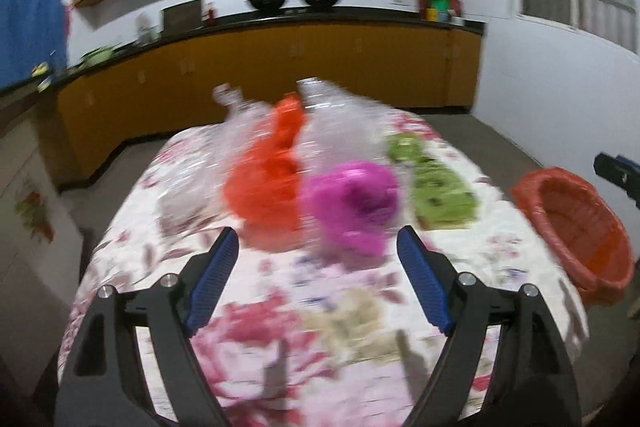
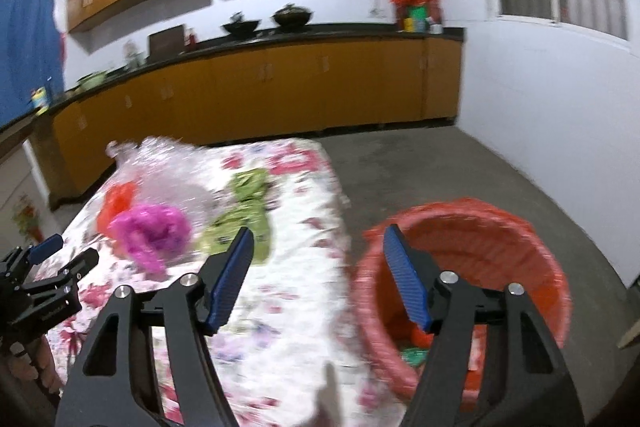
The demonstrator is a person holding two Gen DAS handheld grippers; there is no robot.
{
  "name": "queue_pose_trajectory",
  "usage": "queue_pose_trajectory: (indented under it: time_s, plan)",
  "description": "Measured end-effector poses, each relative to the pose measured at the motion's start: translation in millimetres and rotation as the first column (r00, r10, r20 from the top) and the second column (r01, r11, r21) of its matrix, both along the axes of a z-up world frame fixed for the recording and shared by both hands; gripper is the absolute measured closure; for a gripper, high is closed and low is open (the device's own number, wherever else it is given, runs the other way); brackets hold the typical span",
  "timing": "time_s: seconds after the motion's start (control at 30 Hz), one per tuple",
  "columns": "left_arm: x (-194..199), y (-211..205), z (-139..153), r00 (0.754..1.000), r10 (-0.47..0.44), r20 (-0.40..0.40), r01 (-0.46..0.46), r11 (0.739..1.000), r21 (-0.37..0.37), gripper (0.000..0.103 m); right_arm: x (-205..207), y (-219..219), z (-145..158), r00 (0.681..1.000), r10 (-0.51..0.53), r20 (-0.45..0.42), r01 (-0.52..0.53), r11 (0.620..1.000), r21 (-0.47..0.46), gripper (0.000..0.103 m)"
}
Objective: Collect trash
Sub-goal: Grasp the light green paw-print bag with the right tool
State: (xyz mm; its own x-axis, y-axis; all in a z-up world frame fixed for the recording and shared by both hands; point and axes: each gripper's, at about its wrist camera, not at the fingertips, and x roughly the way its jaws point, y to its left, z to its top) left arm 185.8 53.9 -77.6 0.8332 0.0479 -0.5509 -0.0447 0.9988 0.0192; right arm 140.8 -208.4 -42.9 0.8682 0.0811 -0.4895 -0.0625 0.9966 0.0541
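Both claws gape, holding nothing: left gripper [image 1: 318,251] faces the magenta bag [image 1: 352,205] at frame centre, right gripper [image 2: 318,267] sits over the red basket [image 2: 532,239] rim, lower right. Risk: crumpled clear plastic [image 1: 216,163] and orange bag [image 1: 268,183] touch the magenta one, so a pinch may drag the lot w/ it or slip off.

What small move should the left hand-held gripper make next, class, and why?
Probably ease the left hand-held gripper forward and close on the pink bag. Its jaws are open and empty, and the pink bag lies on the table just ahead of them. The red basket waits beside the table, under the open right hand-held gripper.
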Motion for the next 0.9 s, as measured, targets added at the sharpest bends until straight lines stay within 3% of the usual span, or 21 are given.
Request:
queue_pose_trajectory:
  time_s: [0.23,0.53,0.8,0.87,0.9]
  plan:
    - [-4,52,0,0.996,0.092,0.015,-0.091,0.995,-0.049,0.023,48,45,-21,0.995,0.076,-0.072,-0.075,0.997,0.022,0.054]
    - [3,78,-5,0.990,0.138,0.017,-0.136,0.987,-0.088,0.023,145,78,-64,0.971,0.094,-0.221,-0.088,0.995,0.038,0.055]
    - [19,80,-9,0.992,0.126,0.015,-0.123,0.986,-0.110,0.023,185,86,-89,0.947,0.069,-0.312,-0.076,0.997,-0.010,0.055]
    - [23,75,-8,0.994,0.109,0.019,-0.106,0.988,-0.115,0.023,187,82,-94,0.936,0.087,-0.342,-0.083,0.996,0.026,0.067]
    - [26,72,-7,0.995,0.096,0.021,-0.093,0.988,-0.120,0.023,187,81,-95,0.933,0.092,-0.348,-0.084,0.996,0.037,0.081]
